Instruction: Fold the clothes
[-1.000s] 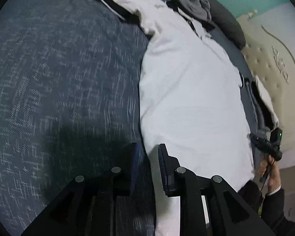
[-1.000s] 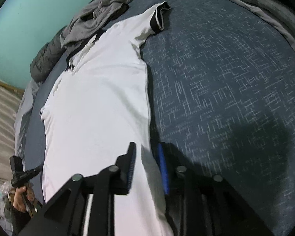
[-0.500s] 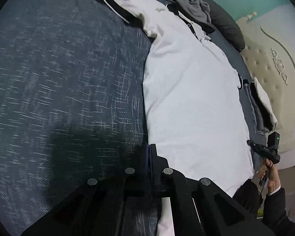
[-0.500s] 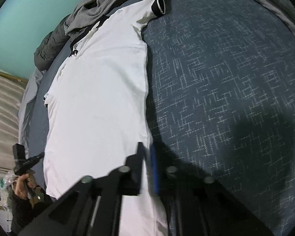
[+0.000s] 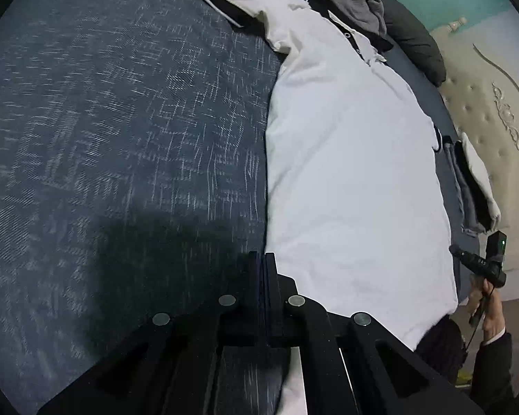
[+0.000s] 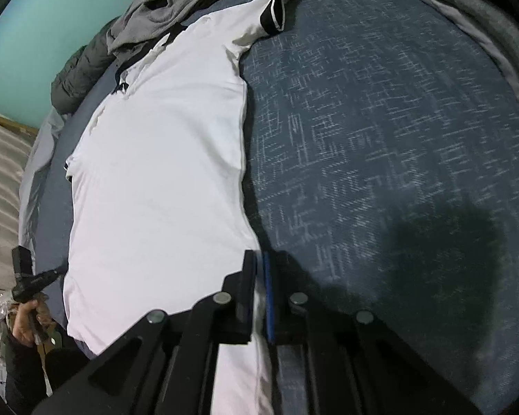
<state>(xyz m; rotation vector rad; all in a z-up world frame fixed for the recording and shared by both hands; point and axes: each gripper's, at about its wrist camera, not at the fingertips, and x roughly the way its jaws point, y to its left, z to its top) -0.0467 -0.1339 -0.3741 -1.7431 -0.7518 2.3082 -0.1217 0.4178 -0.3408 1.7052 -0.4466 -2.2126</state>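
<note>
Your left gripper [image 5: 263, 269] has its jaws pressed together at the side edge of the white polo shirt [image 5: 349, 159], and your right gripper [image 6: 259, 276] is pinching the same kind of edge on the opposite side, with a strip of white cloth visible between its pads. On the left, though, you cannot tell whether any fabric is actually caught; the jaws meet right at the hem line, where shirt and blue bedspread [image 5: 121, 138] touch. If you lift now with only one side held, the shirt, lying flat and lengthwise along the bed, will skew and drag. You could also nip the bedspread along with the hem and pull it up. Watch the far sleeve [image 6: 276, 10] too: its dark cuff may trail and crumple under the fold.
</note>
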